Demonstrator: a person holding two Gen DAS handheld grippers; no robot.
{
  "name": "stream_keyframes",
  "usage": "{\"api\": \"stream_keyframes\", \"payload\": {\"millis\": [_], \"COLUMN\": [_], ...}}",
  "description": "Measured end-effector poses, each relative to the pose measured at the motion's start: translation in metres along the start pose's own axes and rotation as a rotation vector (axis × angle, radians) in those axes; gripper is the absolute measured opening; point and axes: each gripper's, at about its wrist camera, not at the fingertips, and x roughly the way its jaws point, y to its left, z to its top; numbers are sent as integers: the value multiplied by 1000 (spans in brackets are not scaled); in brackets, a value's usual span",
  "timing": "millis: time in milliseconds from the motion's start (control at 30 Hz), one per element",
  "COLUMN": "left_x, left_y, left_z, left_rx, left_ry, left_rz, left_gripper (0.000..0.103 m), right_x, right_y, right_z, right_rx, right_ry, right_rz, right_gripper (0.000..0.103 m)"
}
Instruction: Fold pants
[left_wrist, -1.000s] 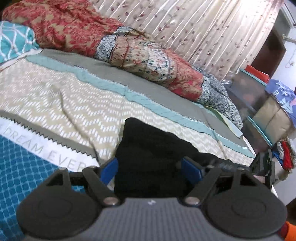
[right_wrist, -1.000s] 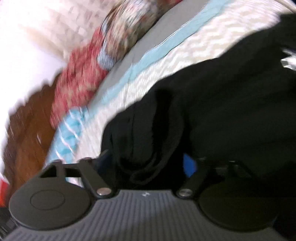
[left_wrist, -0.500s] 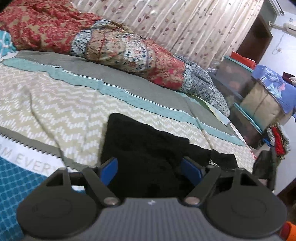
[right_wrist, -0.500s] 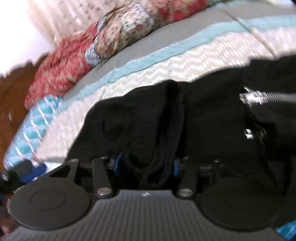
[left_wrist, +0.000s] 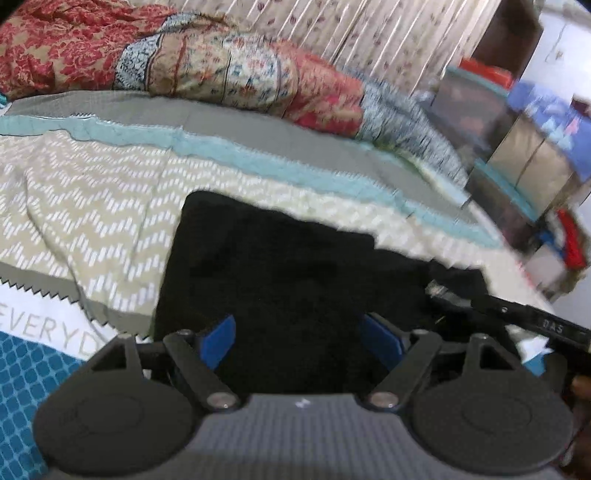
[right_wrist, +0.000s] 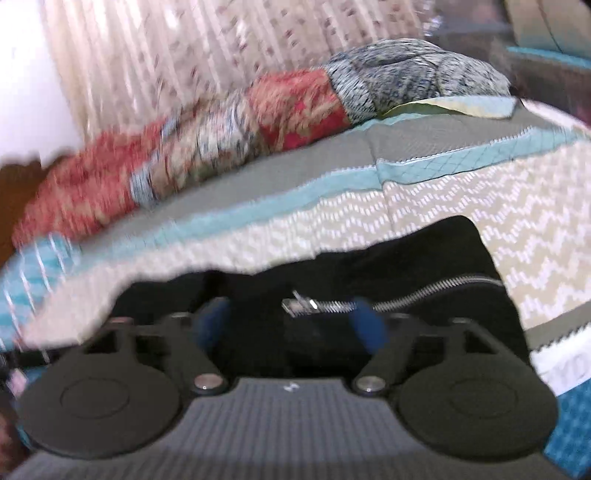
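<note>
One bed fills most of both views, its bedspread (left_wrist: 92, 206) banded in beige-and-white zigzag, pale turquoise, grey, and a white strip with printed letters beside a blue lattice patch. Along the far edge of the bed lies a rolled quilt (left_wrist: 221, 70) in red, cream and blue-grey floral patches, with a pleated, leaf-printed curtain (left_wrist: 369, 33) hanging behind it. Past the bed's far right corner, in the left wrist view, stands a blurred stack of storage boxes (left_wrist: 524, 147) with teal rims. The black pants (left_wrist: 280, 273) lie on the zigzag band, near the side of the bed closest to both cameras, bunched into a dark heap whose folds are hard to read; in the right wrist view a silver zipper (right_wrist: 406, 299) runs across the cloth, its pull at the left end. The left gripper (left_wrist: 299, 339) sits low over the pants with its blue fingers (left_wrist: 219, 341) spread wide, black cloth filling the space between them but neither pad visibly pressing it. The right gripper (right_wrist: 291, 323) is likewise spread, its blue fingertips (right_wrist: 369, 326) blurred, set on either side of the zipper's pull end; whether they touch the cloth I cannot tell. At the right edge of the left wrist view a dark bar with faint lettering crosses the pants; I cannot tell what it is.
</note>
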Motion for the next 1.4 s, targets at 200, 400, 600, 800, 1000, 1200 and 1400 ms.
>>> {"api": "stream_keyframes", "payload": {"millis": [200,400,600,800,1000,1200,1400], "left_x": [17,18,18,7,-13,-28,-15], "left_y": [4,8,7,8,10,-6,-15], "left_z": [-9,-8,-8,-5,-2,6,7], "left_rx": [58,39,35,19,-33,7,-2], "left_ry": [66,68,66,66,34,-19,29], "left_rz": [85,77,74,62,22,-15,1], "left_gripper": [77,78,78,78,78,78,78], "right_x": [27,-7,16,0,-44,-57,-35], "right_y": [9,35,23,5,-83,-149,-149], "right_z": [-28,-18,-32,-22,-7,-34,-42], "right_rx": [-211,-325,-264,-132,308,554,618], "right_ry": [65,-56,105,85,-113,-163,-127], "right_rz": [-134,-148,-32,91,74,-88,-26], "right_gripper": [53,15,26,54,56,63,65]}}
